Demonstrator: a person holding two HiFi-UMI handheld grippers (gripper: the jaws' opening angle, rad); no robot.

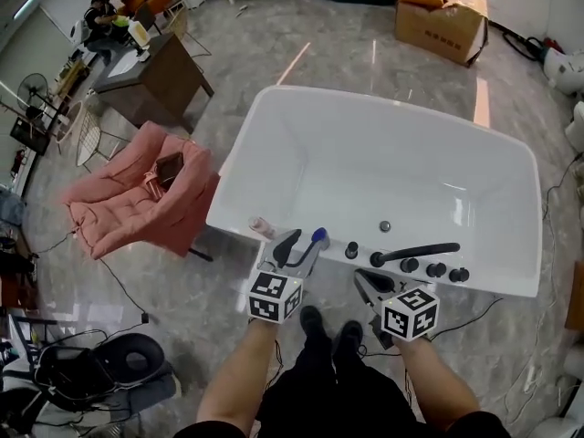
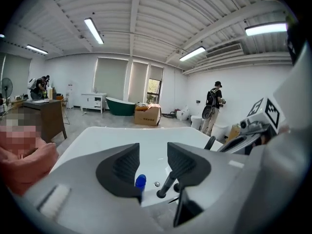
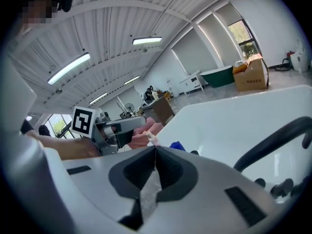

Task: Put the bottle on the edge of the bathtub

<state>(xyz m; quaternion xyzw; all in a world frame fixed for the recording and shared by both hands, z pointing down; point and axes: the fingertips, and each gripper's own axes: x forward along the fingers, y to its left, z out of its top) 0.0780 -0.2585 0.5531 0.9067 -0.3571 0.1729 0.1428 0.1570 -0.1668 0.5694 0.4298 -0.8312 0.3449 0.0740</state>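
Two grippers hang over the near rim of the white bathtub (image 1: 497,279). My left gripper (image 1: 299,247) has its fingers (image 2: 122,167) spread wide. The blue-capped bottle (image 1: 317,239) stands on that rim between them, closer to the left finger, and I see neither pad pressing on it. A black faucet lever (image 1: 415,254) lies along the rim just right of the bottle. My right gripper (image 1: 365,279) sits near the faucet knobs (image 1: 436,269), its fingers (image 3: 170,169) closed together with nothing between them.
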